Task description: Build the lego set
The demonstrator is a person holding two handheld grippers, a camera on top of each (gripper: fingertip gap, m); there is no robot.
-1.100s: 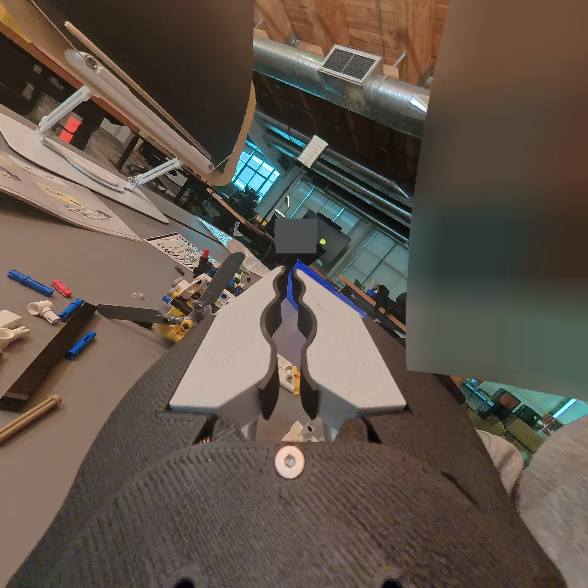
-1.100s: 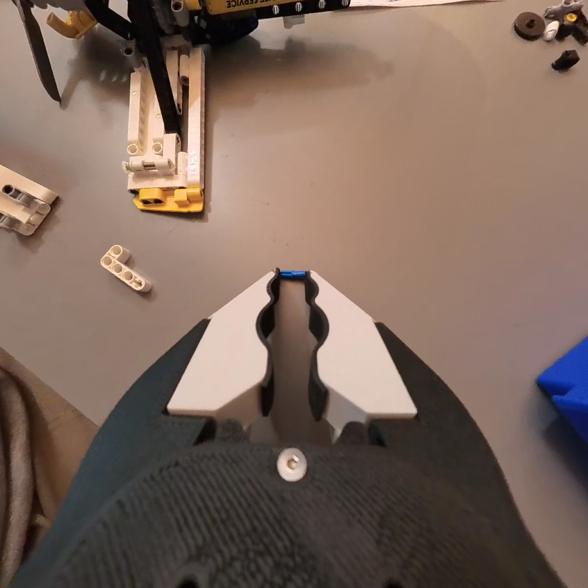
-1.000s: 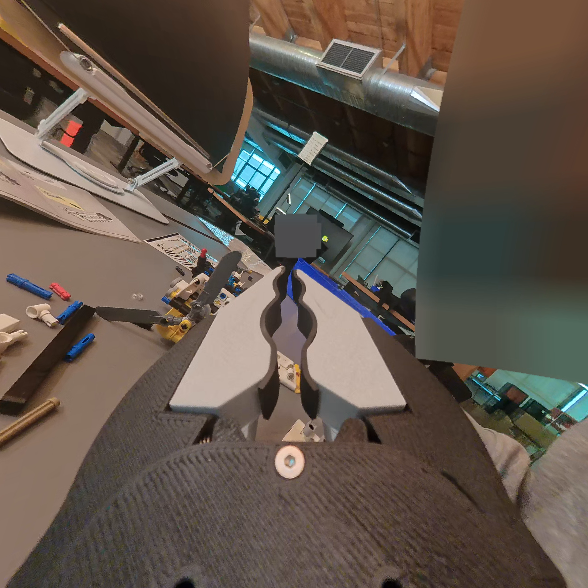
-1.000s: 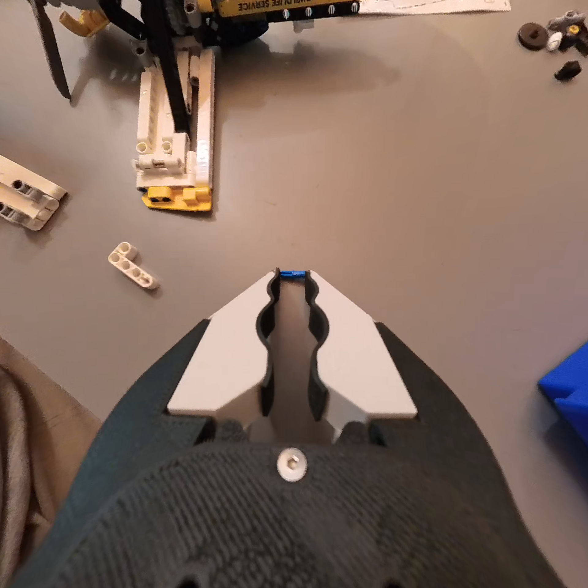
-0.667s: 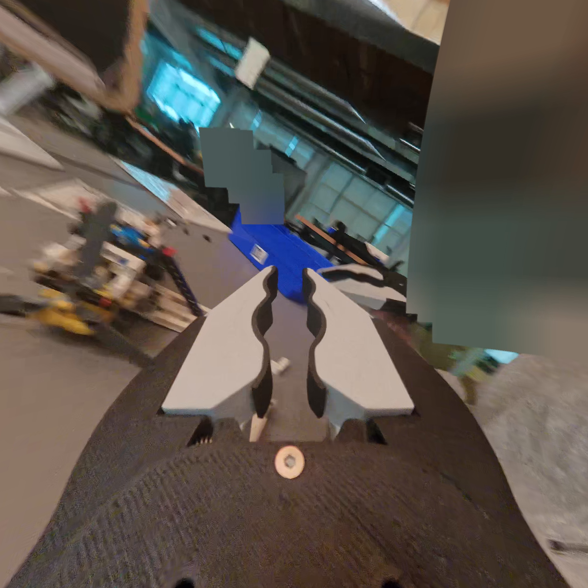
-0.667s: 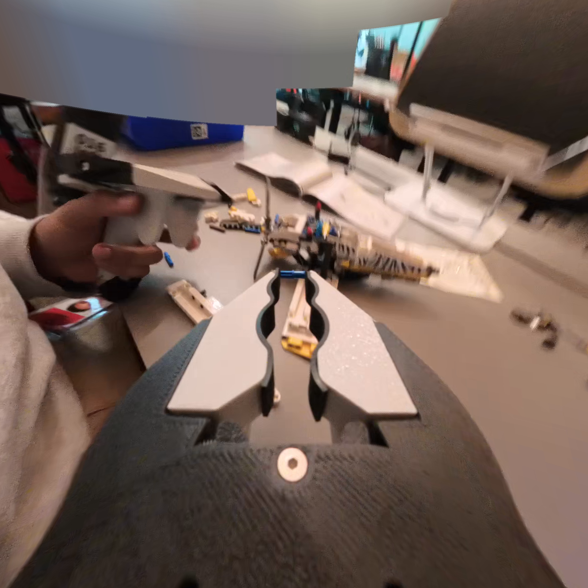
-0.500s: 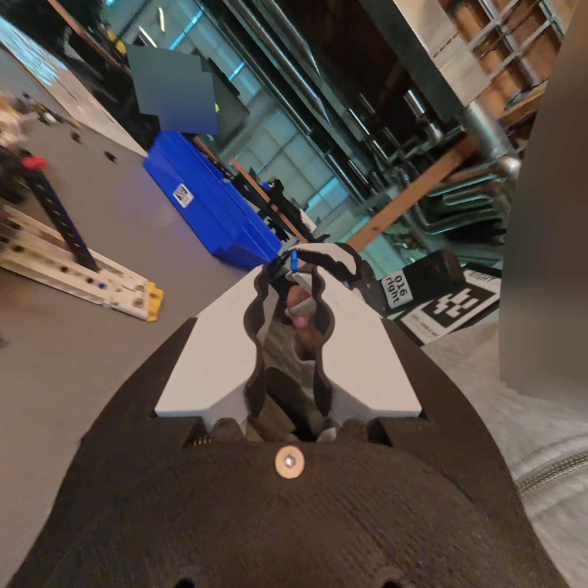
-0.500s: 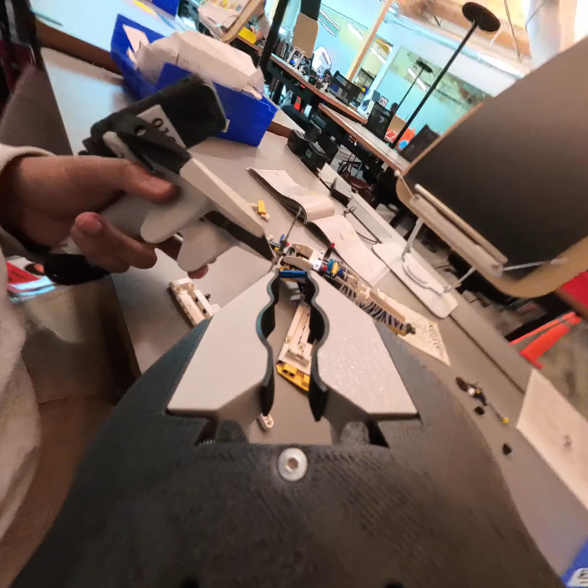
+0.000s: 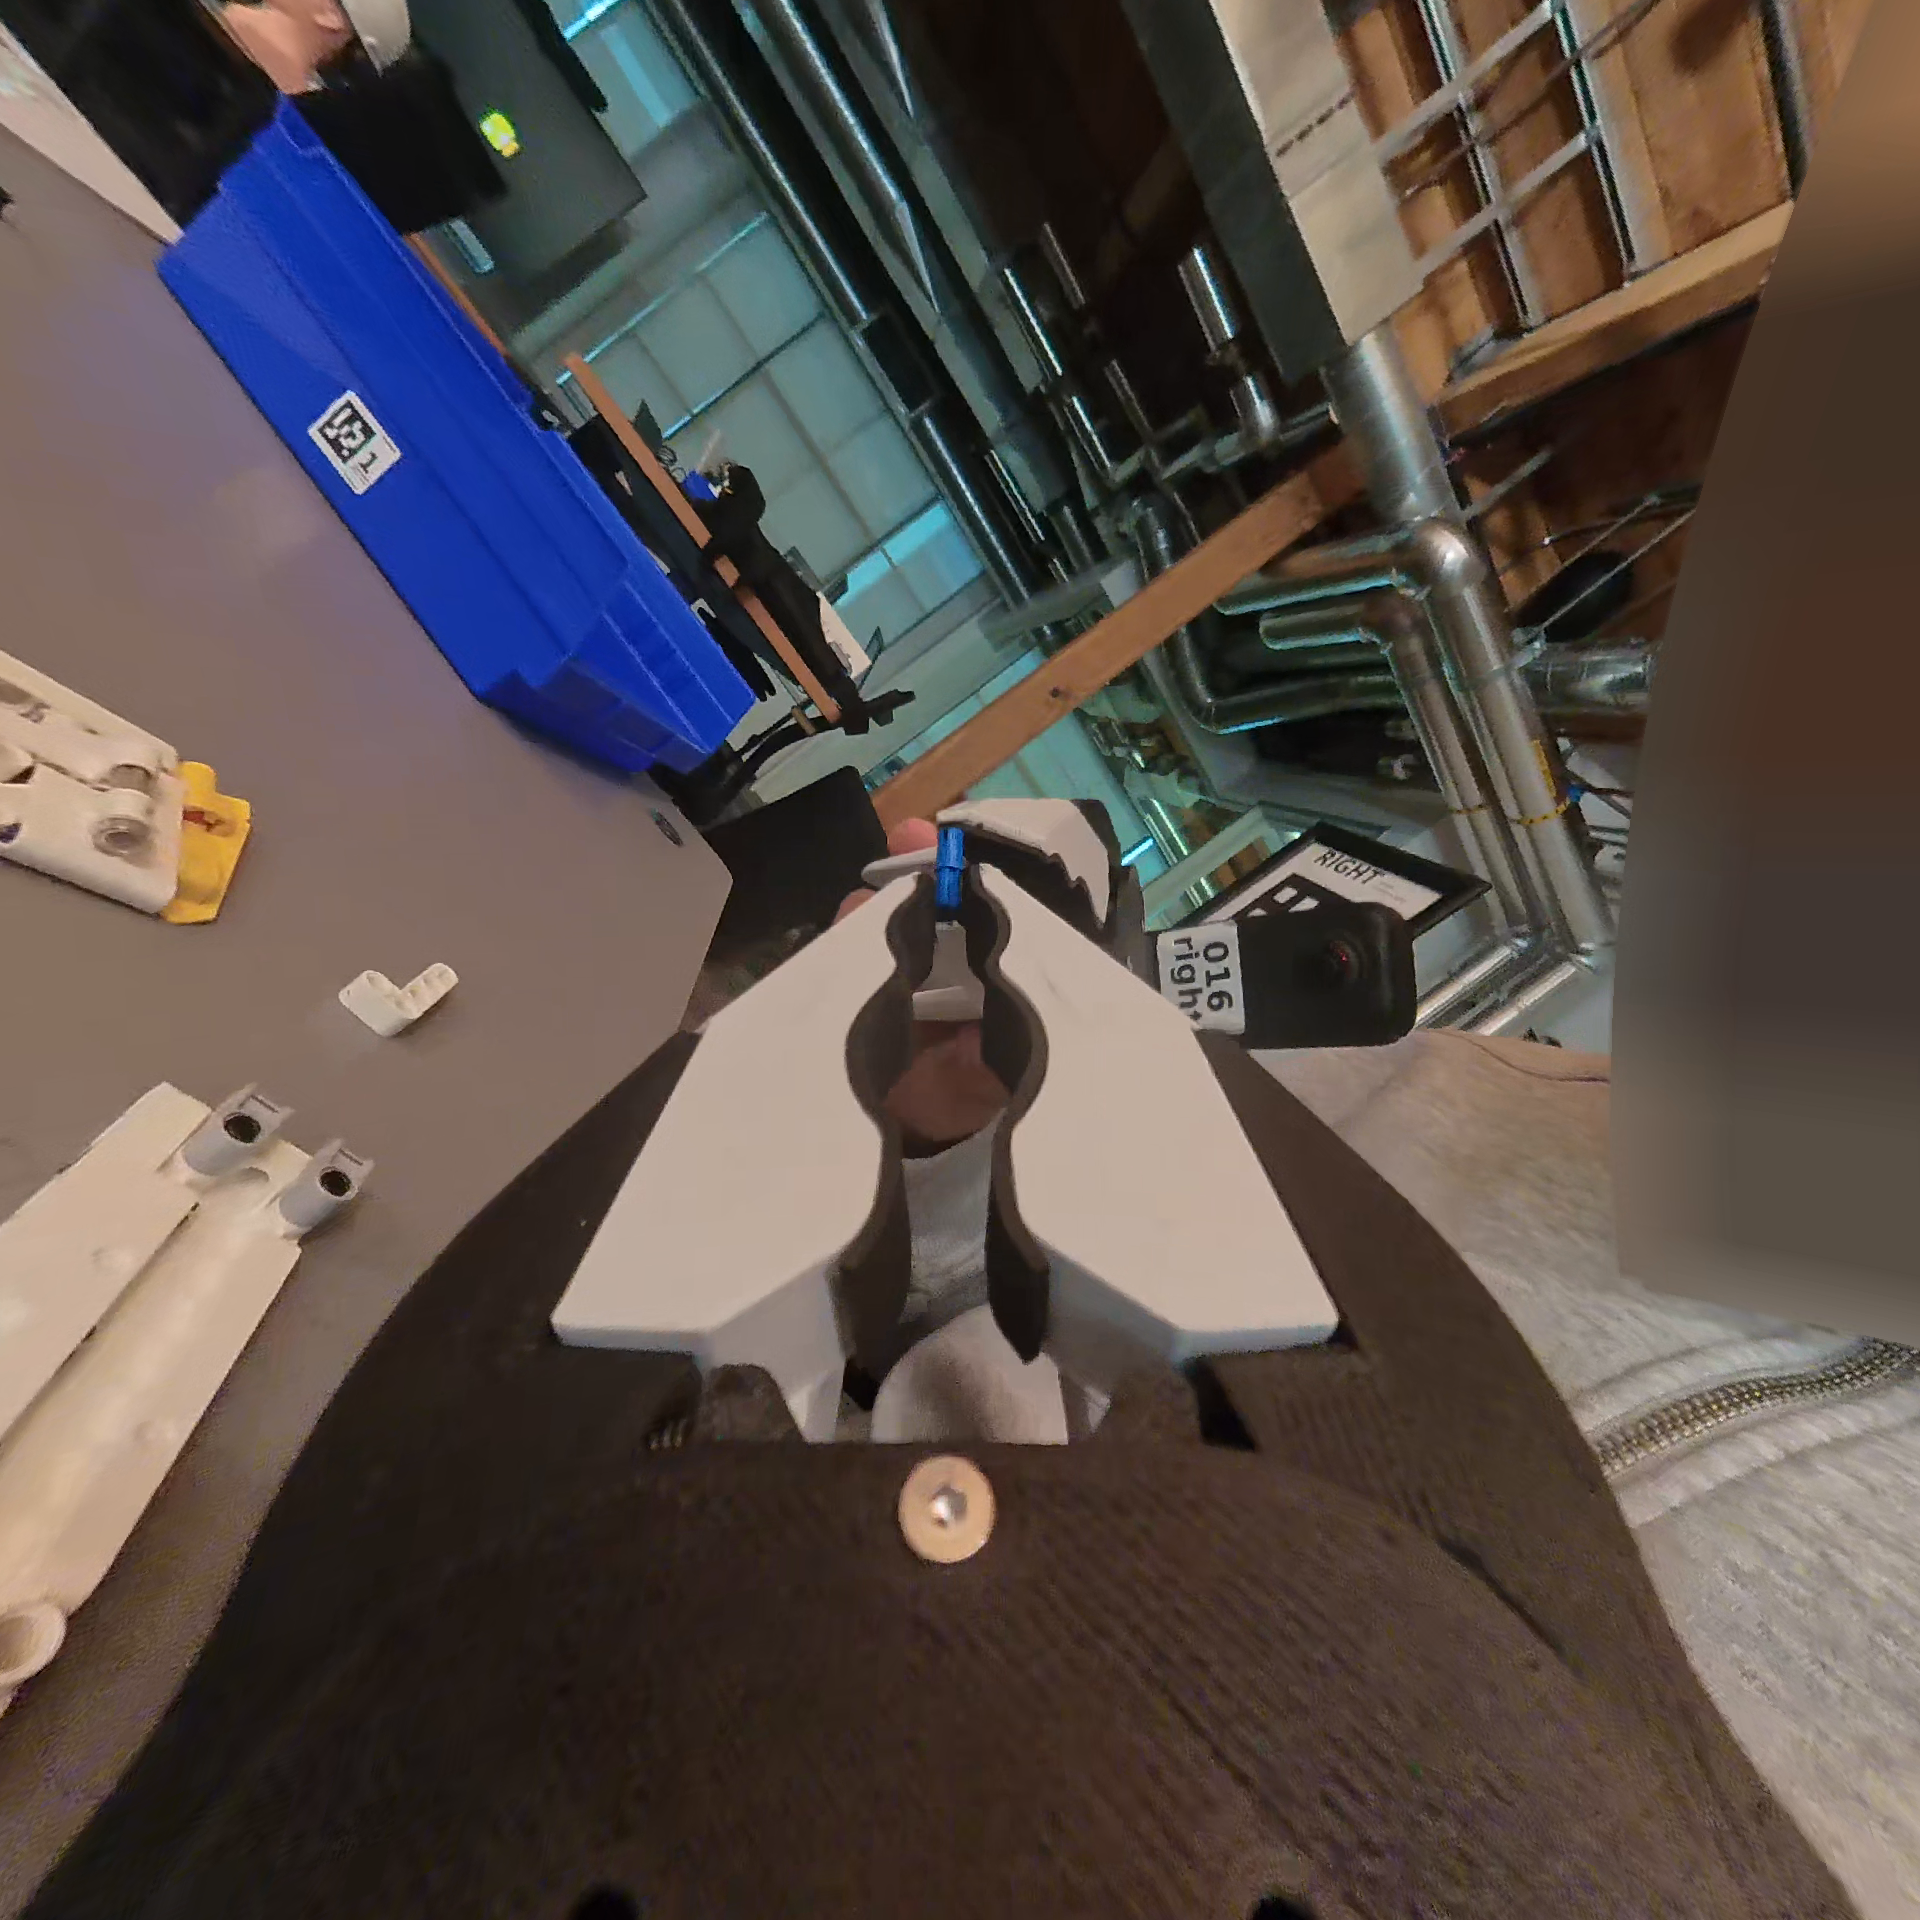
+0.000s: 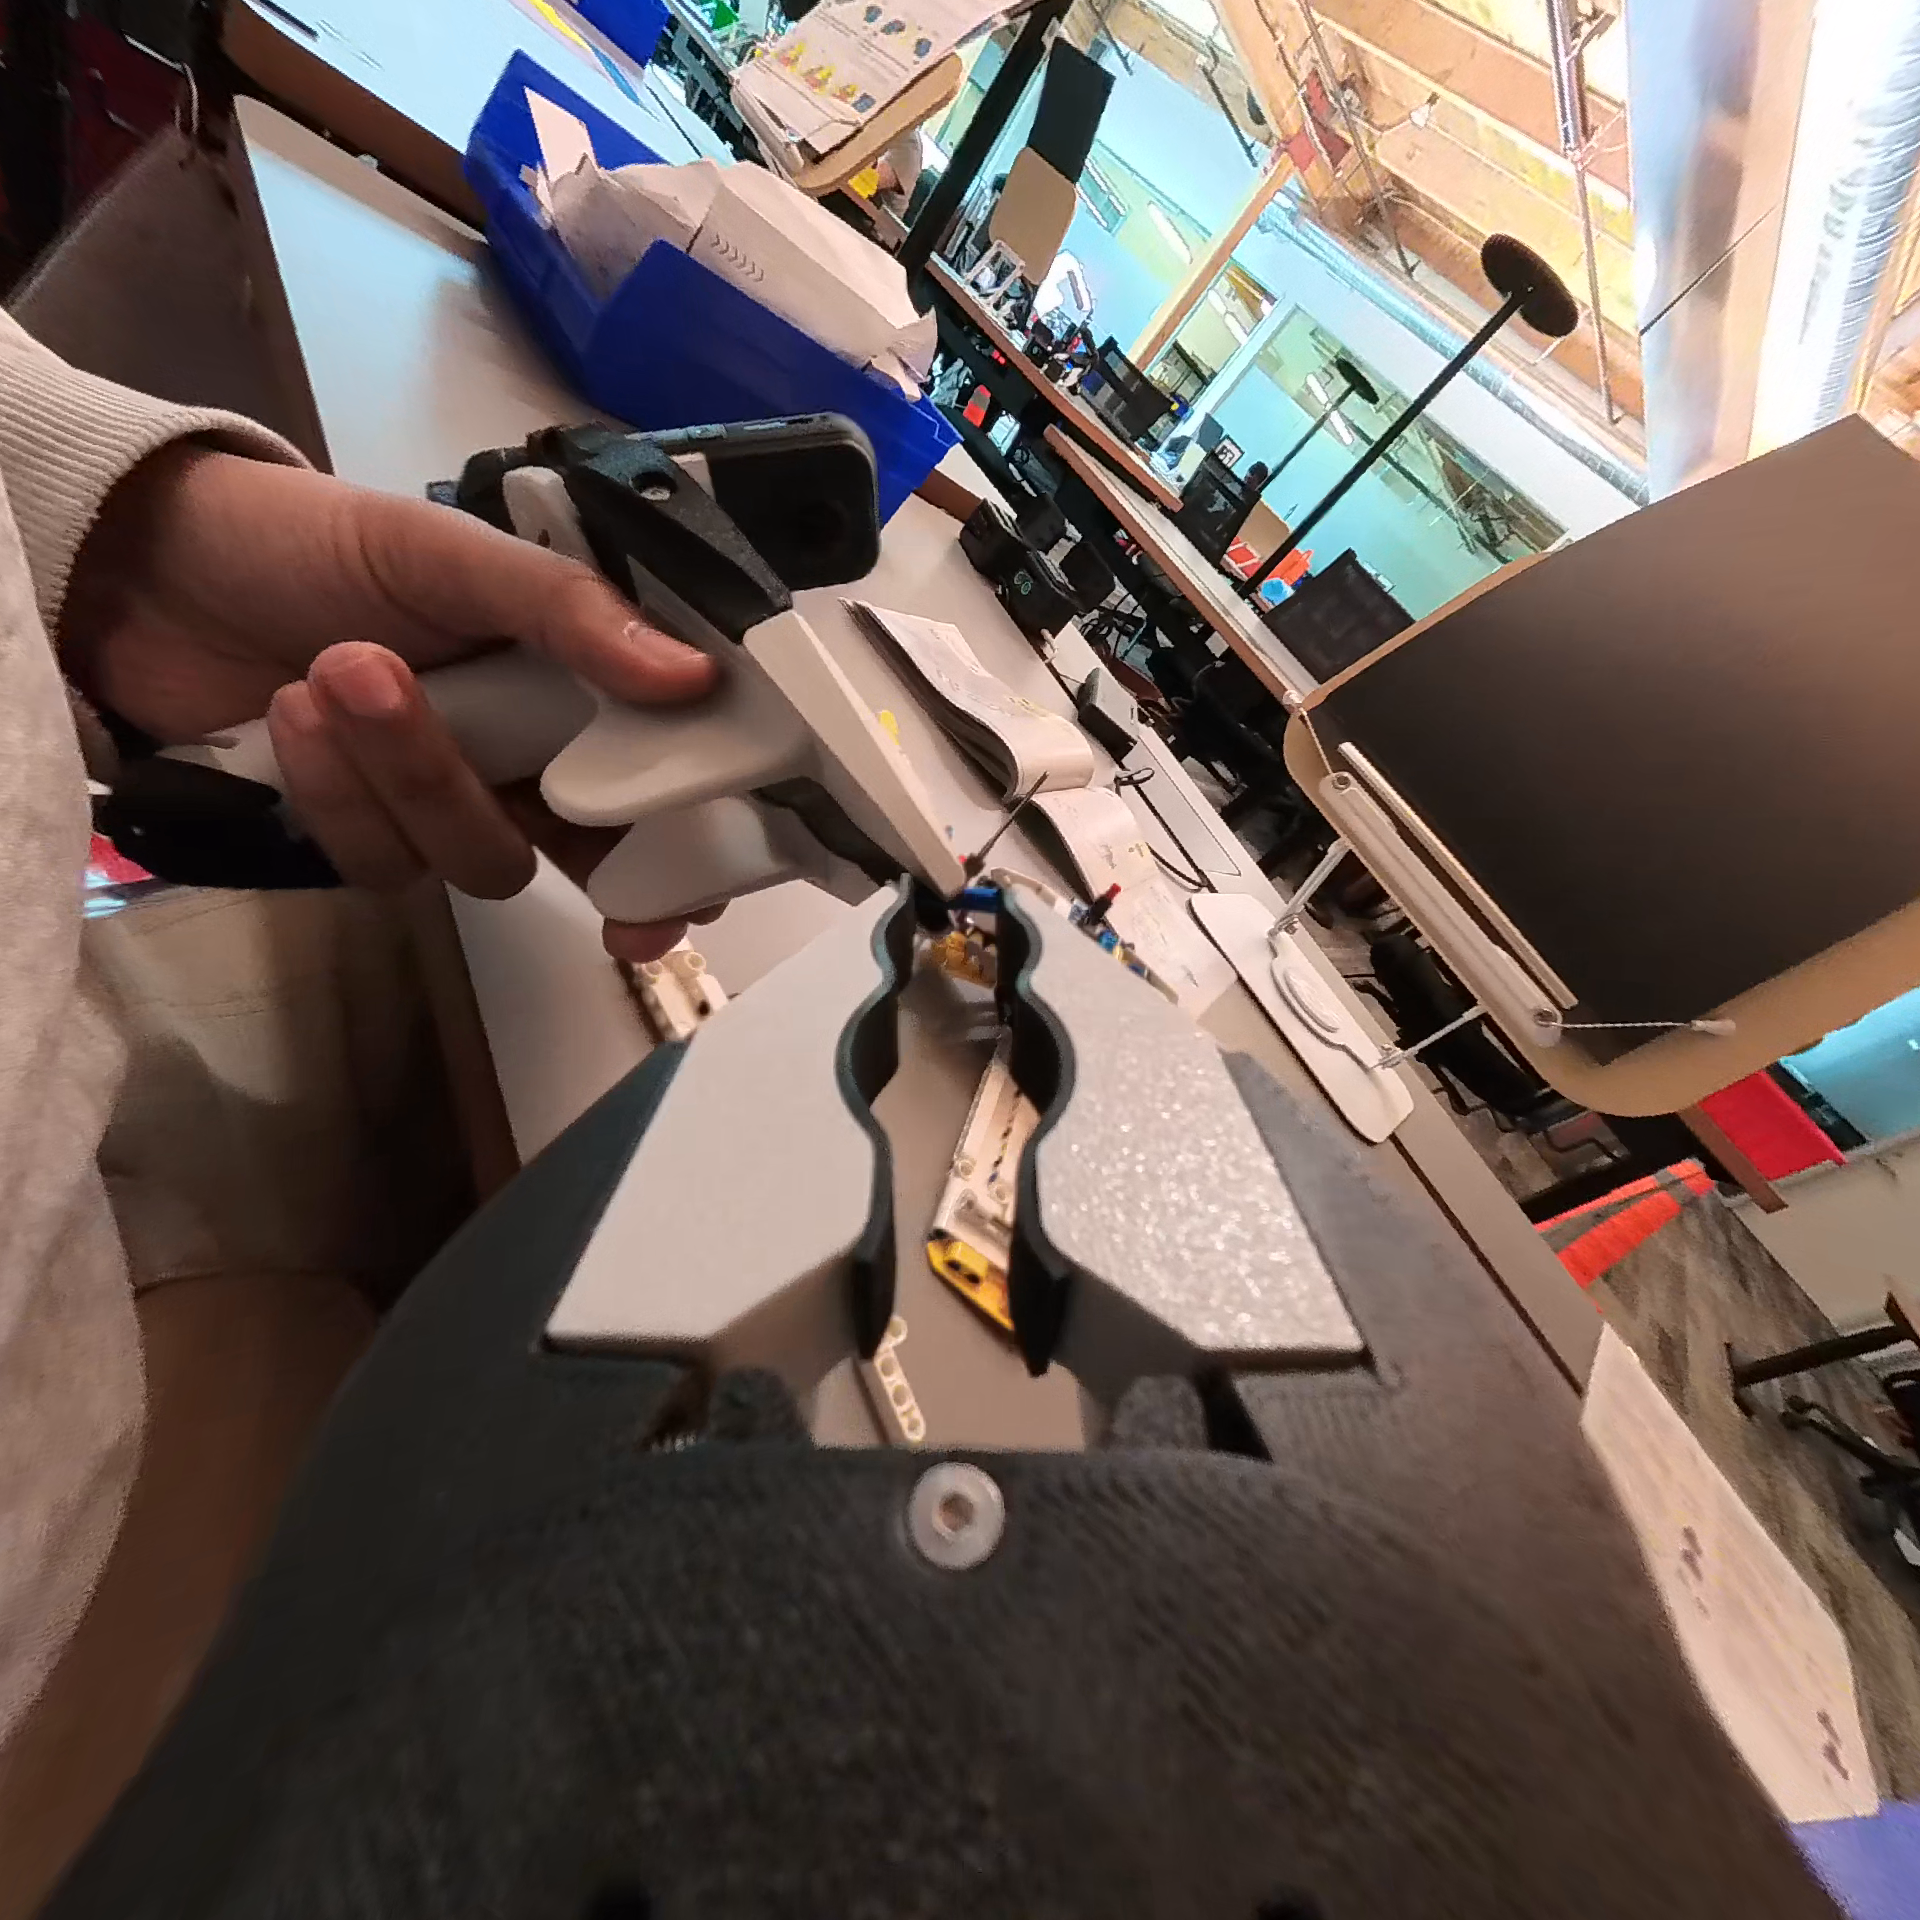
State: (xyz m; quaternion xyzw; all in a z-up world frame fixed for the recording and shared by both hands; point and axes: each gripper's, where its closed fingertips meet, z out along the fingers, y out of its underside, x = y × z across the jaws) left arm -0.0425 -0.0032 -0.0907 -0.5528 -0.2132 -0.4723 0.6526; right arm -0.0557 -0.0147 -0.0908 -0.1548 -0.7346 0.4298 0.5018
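Midway: a blue pin point(image 10: 977, 900) is clamped between the tips of the right gripper point(image 10: 961, 914), held above the table edge; the left gripper point(image 9: 948, 914) is brought tip to tip, jaws narrowly apart around it. The model point(image 10: 971, 1174) lies unfinished on the table point(image 9: 312, 644), with loose white beams point(image 9: 398, 1000) unplaced.

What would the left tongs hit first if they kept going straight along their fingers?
Most likely the blue pin, held crosswise in the right tongs directly ahead. The left tongs already reach it; actual contact isn't clear.
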